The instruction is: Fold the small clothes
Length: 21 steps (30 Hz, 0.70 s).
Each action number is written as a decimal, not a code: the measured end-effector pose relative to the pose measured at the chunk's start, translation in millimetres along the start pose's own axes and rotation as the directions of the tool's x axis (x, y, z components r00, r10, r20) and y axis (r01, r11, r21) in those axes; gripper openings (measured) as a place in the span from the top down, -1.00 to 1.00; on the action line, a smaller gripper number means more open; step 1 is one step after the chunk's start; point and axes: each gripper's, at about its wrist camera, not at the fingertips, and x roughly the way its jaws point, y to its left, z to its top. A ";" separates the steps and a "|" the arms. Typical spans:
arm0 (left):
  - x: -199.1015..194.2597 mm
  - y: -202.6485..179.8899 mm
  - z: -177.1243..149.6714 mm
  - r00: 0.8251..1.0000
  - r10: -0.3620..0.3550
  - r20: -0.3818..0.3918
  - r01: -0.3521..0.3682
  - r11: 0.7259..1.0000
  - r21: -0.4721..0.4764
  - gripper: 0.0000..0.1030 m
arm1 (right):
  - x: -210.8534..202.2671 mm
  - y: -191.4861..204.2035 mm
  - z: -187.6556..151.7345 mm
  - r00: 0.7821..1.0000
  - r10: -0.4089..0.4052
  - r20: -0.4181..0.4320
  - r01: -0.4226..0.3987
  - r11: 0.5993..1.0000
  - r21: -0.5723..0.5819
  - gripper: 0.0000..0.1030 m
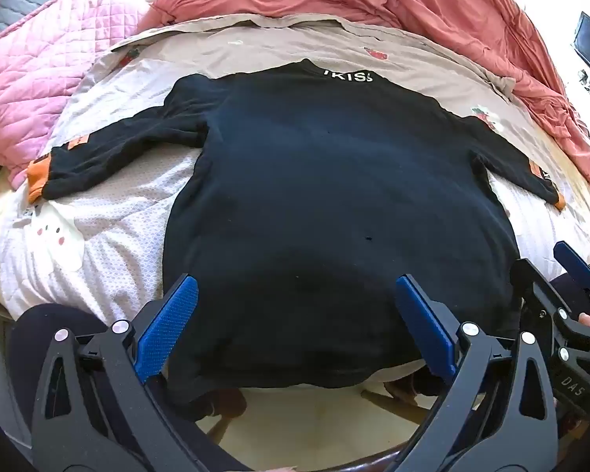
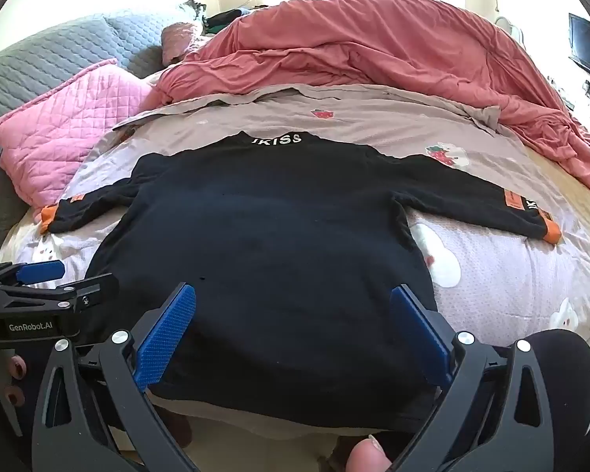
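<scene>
A small black long-sleeved top [image 1: 334,181] [image 2: 271,228] lies flat on the bed, collar with white letters at the far side, both sleeves spread out with orange cuffs [image 1: 37,179] [image 2: 550,232]. My left gripper [image 1: 295,314] hovers open above the hem's near edge, blue pads wide apart, nothing between them. My right gripper [image 2: 291,322] is open too, over the hem's near edge. In the left wrist view the right gripper [image 1: 574,275] shows at the right edge; in the right wrist view the left gripper [image 2: 43,275] shows at the left edge.
The bed sheet [image 2: 511,275] is pale with cartoon prints. A pink quilted pillow [image 2: 67,126] lies far left, a rumpled red duvet [image 2: 393,47] across the far side, a grey headboard [image 2: 39,55] behind. A person's legs in dark fabric [image 2: 562,385] stand at the bed's near edge.
</scene>
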 end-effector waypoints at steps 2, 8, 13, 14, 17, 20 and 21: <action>-0.2 0.2 0.0 1.000 -0.003 0.002 0.003 1.000 -0.002 -0.82 | 0.2 -0.3 -1.0 1.000 0.001 -0.005 -0.001 1.000 -0.003 -0.92; 0.2 0.3 0.3 1.000 -0.003 0.000 0.003 1.000 -0.003 -0.82 | 0.5 -1.0 -0.1 1.000 -0.004 -0.020 0.004 1.000 0.007 -0.92; 0.0 0.3 0.4 1.000 0.003 0.009 -0.003 1.000 0.000 -0.82 | 0.6 -1.5 -1.7 1.000 -0.004 -0.017 0.004 1.000 0.002 -0.92; 0.2 0.5 0.6 1.000 0.004 0.010 -0.004 1.000 0.000 -0.82 | 1.4 -2.0 -1.6 1.000 -0.003 -0.019 0.003 1.000 0.002 -0.92; 0.7 4.6 7.8 1.000 0.017 0.010 -0.017 1.000 0.004 -0.82 | 2.0 -1.6 -1.7 1.000 -0.006 -0.020 0.006 1.000 -0.002 -0.92; -1.1 5.9 5.5 1.000 0.005 0.011 -0.005 1.000 -0.002 -0.82 | 1.9 -1.7 -1.6 1.000 -0.006 -0.020 0.006 1.000 -0.002 -0.92; -2.0 5.8 4.3 1.000 0.006 0.012 -0.006 1.000 -0.002 -0.82 | 1.9 -1.5 -1.6 1.000 -0.006 -0.020 0.006 1.000 -0.002 -0.92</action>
